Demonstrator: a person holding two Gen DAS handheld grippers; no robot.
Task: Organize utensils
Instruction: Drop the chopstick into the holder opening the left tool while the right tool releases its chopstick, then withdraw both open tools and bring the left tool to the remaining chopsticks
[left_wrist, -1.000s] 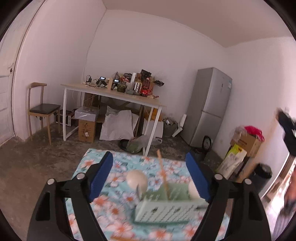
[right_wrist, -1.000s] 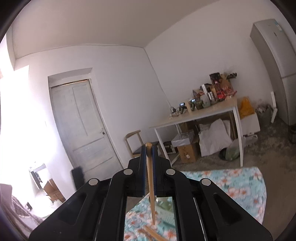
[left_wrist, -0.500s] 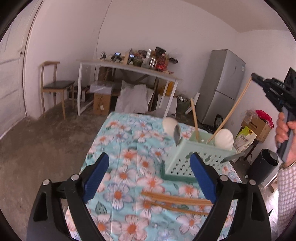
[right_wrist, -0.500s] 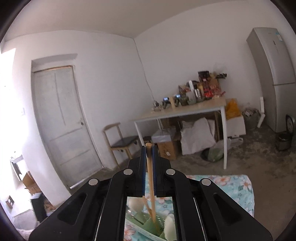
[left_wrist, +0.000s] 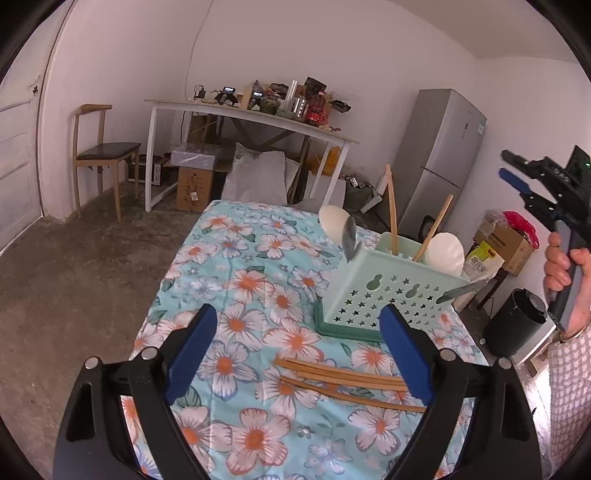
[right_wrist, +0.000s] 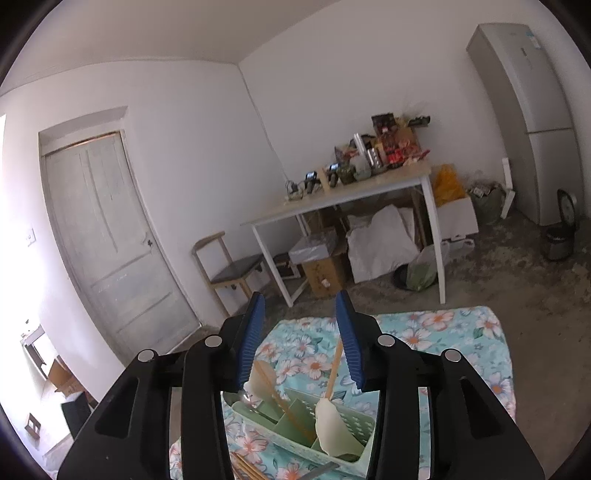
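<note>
A pale green perforated utensil basket (left_wrist: 384, 291) stands on the floral tablecloth (left_wrist: 236, 266). It holds two white spoons, a metal spoon and two upright wooden chopsticks (left_wrist: 392, 210). Several more wooden chopsticks (left_wrist: 343, 380) lie on the cloth in front of it. My left gripper (left_wrist: 297, 343) is open and empty, low over the cloth before those chopsticks. My right gripper (right_wrist: 300, 336) is open and empty above the basket (right_wrist: 332, 432); it also shows in the left wrist view (left_wrist: 513, 170), held up at the right.
A white table (left_wrist: 255, 114) with clutter stands at the back wall, a wooden chair (left_wrist: 103, 155) to its left and a grey fridge (left_wrist: 439, 162) to its right. Boxes and a black bin (left_wrist: 517, 317) stand on the floor right of the table.
My right gripper has opened and let go of the chopstick, which now stands in the basket. My left gripper has drawn back and tilted down, so the loose chopsticks show.
</note>
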